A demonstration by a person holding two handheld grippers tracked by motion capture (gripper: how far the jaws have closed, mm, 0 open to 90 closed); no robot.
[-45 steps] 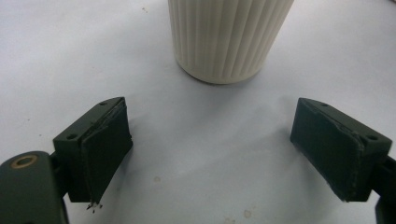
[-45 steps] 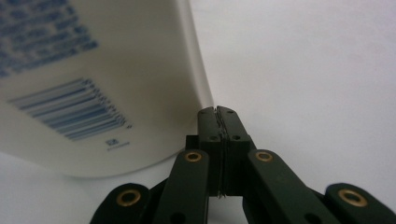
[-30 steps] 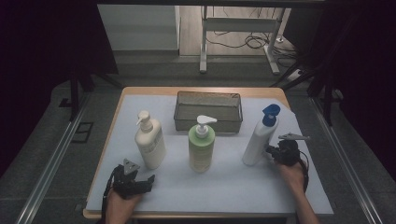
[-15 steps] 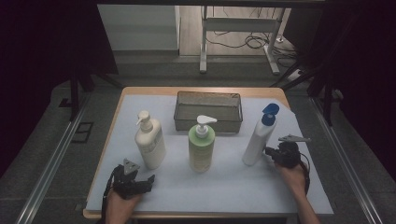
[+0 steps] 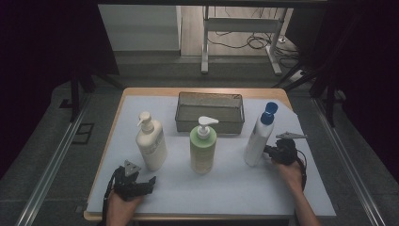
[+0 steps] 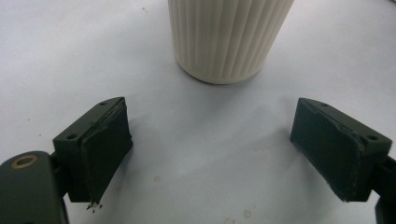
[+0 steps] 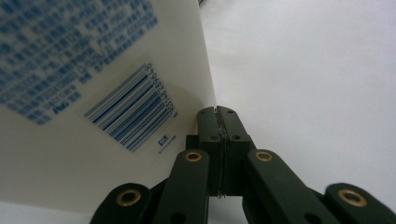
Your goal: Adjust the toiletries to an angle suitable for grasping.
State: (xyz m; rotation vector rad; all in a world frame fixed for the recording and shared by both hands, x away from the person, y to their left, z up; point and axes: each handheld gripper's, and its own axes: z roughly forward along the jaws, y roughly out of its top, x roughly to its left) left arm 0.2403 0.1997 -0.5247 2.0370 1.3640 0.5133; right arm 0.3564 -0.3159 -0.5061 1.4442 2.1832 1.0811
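Camera positions: one overhead, two gripper-mounted.
High view faces forward and down; gripper views sit close to the white paper-covered table [image 5: 235, 183], shared by all.

Layout on the table [image 5: 113, 188], high view. A wire basket [image 5: 210, 112] stands at the rear centre. Before it, three bottles stand upright in a row: a ribbed pump bottle [image 5: 150, 142] at left, a second pump bottle [image 5: 203, 147] at centre directly in front of the basket, and a flip-cap bottle [image 5: 258, 136] at right, beside the basket's right front corner. The left gripper [image 5: 141, 184] lies at the near edge, just in front of the ribbed pump bottle [image 6: 229, 37] and apart from it. The right gripper [image 5: 268, 151] lies to the right of the flip-cap bottle [image 7: 93, 93], its tips against that bottle's side.
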